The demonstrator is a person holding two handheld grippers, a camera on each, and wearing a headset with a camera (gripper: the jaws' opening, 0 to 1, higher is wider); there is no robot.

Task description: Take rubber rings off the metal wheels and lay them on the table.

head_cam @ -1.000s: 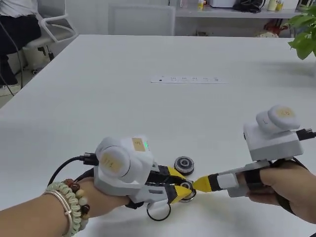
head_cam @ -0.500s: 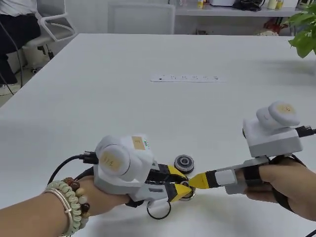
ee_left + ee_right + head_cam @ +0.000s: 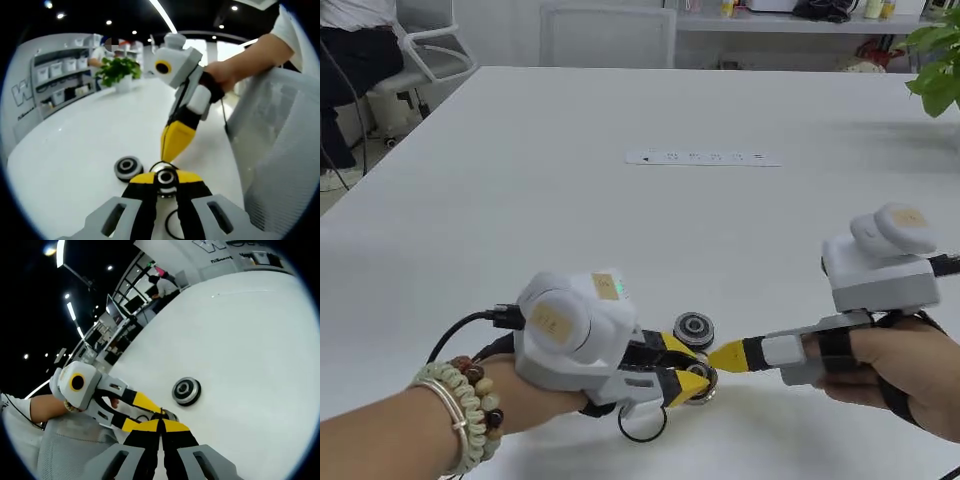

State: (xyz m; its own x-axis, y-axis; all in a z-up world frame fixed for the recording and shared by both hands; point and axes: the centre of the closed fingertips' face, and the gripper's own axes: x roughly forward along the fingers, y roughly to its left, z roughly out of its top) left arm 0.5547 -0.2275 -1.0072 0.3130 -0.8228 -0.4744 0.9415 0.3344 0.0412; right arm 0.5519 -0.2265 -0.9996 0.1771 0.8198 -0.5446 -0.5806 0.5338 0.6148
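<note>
Beyond the loose wheel the worktop is lying open up to the power strip. Just nearer than it, the left claw, gripping a second wheel, and the closed right claw are meeting, blocking passage.

Matt table, shiny metal wheel

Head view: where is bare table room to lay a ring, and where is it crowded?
Bare: the table between power strip and loose wheel. Crowded: near edge, where left gripper and right gripper meet at the held wheel, beside a ring.
</note>
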